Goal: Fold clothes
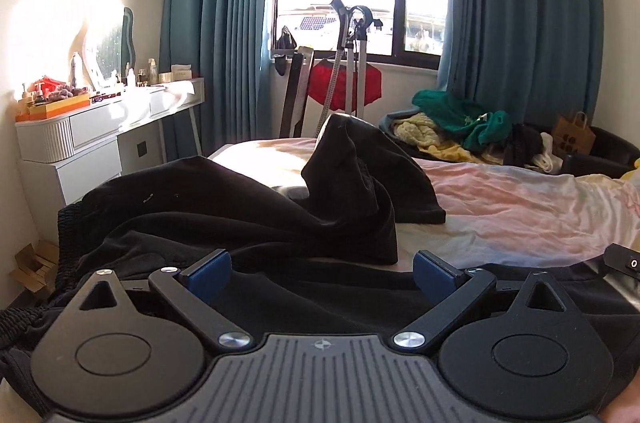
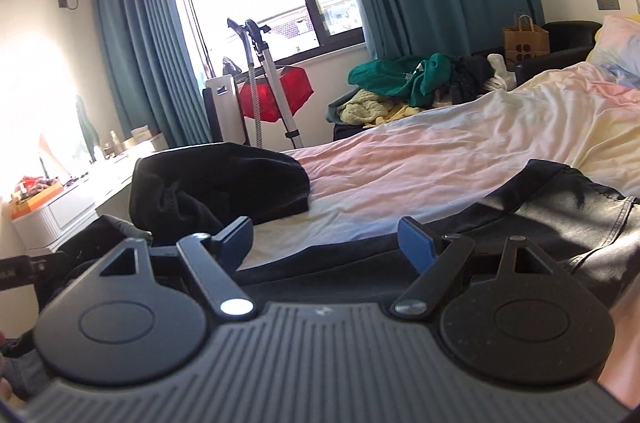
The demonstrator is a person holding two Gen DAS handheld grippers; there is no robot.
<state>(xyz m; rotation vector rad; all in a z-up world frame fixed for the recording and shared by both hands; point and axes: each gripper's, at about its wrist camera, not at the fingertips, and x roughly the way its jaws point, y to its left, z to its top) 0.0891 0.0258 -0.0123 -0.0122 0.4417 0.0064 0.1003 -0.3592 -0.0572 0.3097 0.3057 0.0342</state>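
You had not folded much yet. The black clothes (image 1: 224,207) lay bunched up on the bed (image 1: 520,207). Your left hand-held gripper (image 1: 322,269) and right hand-held gripper (image 2: 326,241) were spread wide, pinching nothing.

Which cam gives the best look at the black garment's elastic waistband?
Left wrist. The ribbed waistband runs down the left edge of the black garment on the bed, well lit and unobstructed. The right wrist view shows the garment bunched up, plus dark fabric near the tongs, but no waistband can be made out.
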